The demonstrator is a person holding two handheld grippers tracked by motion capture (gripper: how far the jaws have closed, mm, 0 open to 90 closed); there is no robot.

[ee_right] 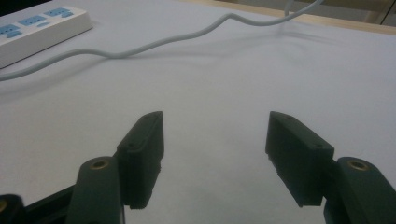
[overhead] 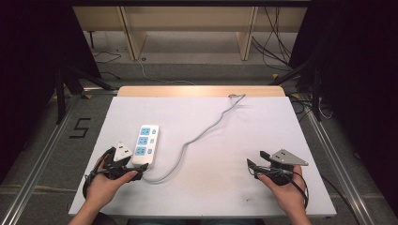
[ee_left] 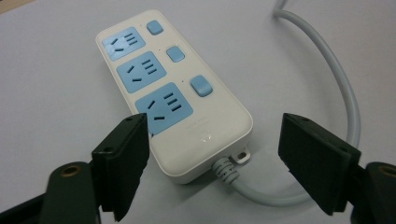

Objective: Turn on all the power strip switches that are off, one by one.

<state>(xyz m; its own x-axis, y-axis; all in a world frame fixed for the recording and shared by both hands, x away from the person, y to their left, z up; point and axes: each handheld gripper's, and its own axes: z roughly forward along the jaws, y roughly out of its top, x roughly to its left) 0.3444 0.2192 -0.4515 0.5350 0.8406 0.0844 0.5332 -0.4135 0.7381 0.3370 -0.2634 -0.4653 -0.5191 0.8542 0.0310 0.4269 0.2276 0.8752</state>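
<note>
Bare white tabletop point(overhead: 211, 187) between wide-jawed right gripper point(overhead: 253, 167) and left gripper point(overhead: 137, 166), spread astride power strip point(overhead: 145, 145).

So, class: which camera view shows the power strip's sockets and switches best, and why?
The left gripper view: the power strip is close, showing three blue sockets, three switches and its cable exit. The high view shows it small beside the left gripper. The right gripper view catches one end.
</note>
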